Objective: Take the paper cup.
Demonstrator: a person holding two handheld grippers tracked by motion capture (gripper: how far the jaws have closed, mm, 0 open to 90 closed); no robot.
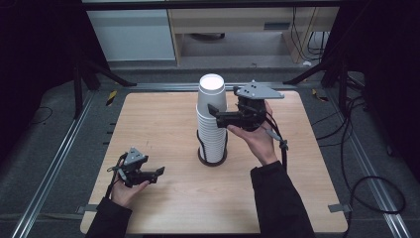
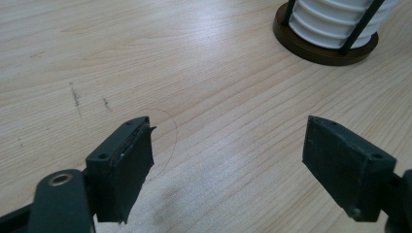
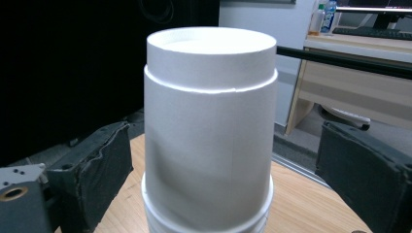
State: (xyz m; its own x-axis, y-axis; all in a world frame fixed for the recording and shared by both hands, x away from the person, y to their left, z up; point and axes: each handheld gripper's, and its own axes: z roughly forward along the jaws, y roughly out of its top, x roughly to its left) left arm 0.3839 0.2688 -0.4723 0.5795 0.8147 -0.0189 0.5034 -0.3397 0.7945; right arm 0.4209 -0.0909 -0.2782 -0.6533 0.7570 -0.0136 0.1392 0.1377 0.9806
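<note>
A: Start at the right gripper. What are its jaws doing?

B: Spread wide, one on each side of the top cup of the stack of white cups. In the right gripper view there is a gap between each pad and the cup wall, so it is released, gripping nothing.

A: And the left gripper?

B: Also released. In the left gripper view its jaws stand well apart over bare wood, with nothing between them.

A: How much room around the stack?

B: It stands upside down in a dark round holder with thin black uprights, near the middle of the wooden table. Open tabletop lies on every side; the left half is bare up to its edge, and the left gripper sits near the front-left corner, well apart from the stack.

A: Anything hard to read?

B: The cup count: the rims blur together in the high view. The holder is cut off at the top of the left gripper view.

A: Hand poses?

B: The right hand reaches forward with the gripper raised to the stack's upper part, pointing left. The left hand lies low by the front edge, its gripper pointing right.
</note>
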